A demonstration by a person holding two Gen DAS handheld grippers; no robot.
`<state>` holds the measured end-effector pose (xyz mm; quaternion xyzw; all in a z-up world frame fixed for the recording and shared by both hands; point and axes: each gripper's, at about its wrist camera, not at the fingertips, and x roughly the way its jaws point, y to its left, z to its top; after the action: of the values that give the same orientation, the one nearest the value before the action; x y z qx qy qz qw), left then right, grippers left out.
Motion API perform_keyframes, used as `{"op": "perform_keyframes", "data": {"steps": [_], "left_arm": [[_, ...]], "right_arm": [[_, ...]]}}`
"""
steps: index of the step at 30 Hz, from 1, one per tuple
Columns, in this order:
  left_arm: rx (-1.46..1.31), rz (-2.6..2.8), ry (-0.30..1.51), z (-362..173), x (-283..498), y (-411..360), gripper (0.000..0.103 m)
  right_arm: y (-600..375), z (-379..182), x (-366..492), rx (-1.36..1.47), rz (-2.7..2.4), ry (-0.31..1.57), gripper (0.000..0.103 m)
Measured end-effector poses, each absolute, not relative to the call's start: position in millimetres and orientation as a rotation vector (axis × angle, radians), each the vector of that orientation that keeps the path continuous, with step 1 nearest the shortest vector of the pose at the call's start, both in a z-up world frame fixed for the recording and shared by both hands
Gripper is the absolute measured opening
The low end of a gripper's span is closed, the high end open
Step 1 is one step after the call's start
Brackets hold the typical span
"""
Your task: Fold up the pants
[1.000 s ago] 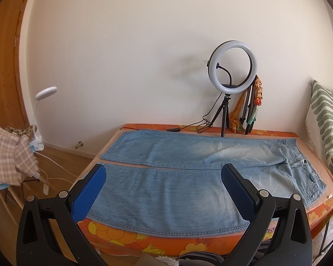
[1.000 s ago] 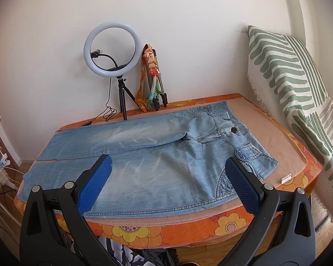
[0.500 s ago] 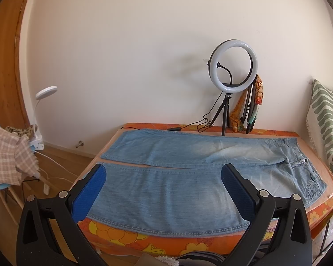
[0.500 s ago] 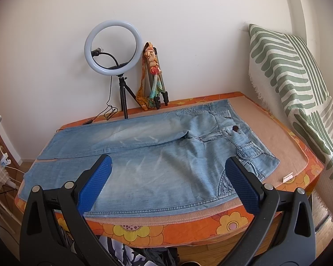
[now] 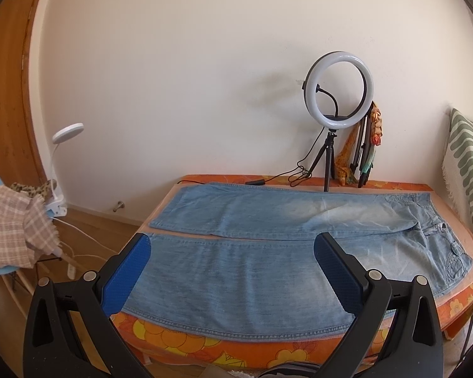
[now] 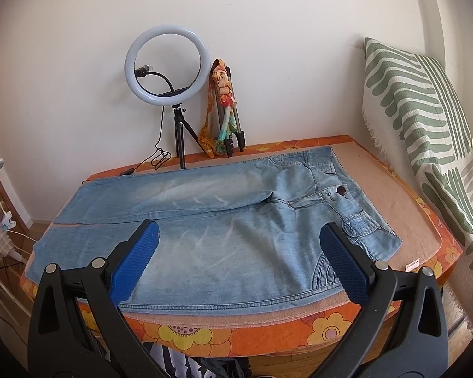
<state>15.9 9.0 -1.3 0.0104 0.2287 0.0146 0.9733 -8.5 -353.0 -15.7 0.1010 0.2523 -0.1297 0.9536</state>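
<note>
Both the left tool (image 5: 231, 272) and right tool (image 6: 236, 260) hover wide open, empty, above flat pants (image 6: 205, 220).

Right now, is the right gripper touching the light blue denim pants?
Apart. In the right wrist view the right gripper hangs open before the table edge; the light blue denim pants lie flat and undisturbed, nothing pinched between the blue pads.

Faded light-blue denim pants (image 6: 211, 220) look matt and coarse on the orange flowered cloth table cover (image 6: 268, 334).
</note>
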Motion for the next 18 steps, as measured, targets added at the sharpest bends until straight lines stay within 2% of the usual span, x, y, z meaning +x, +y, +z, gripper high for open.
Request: {"op": "perform_keyframes", "data": {"steps": [15,18], "left_arm": [[0.051,-0.041,0.570,-22.2,89.5,40.6,0.102],[0.029,-0.052,0.598,-23.0,116.0,53.2,0.096]], "right_arm": [[-387.6,19.8,84.8,0.193,-0.084,0.546,0.103],[-387.2,30.5,115.8,0.164,-0.047,0.546,0.103]]}}
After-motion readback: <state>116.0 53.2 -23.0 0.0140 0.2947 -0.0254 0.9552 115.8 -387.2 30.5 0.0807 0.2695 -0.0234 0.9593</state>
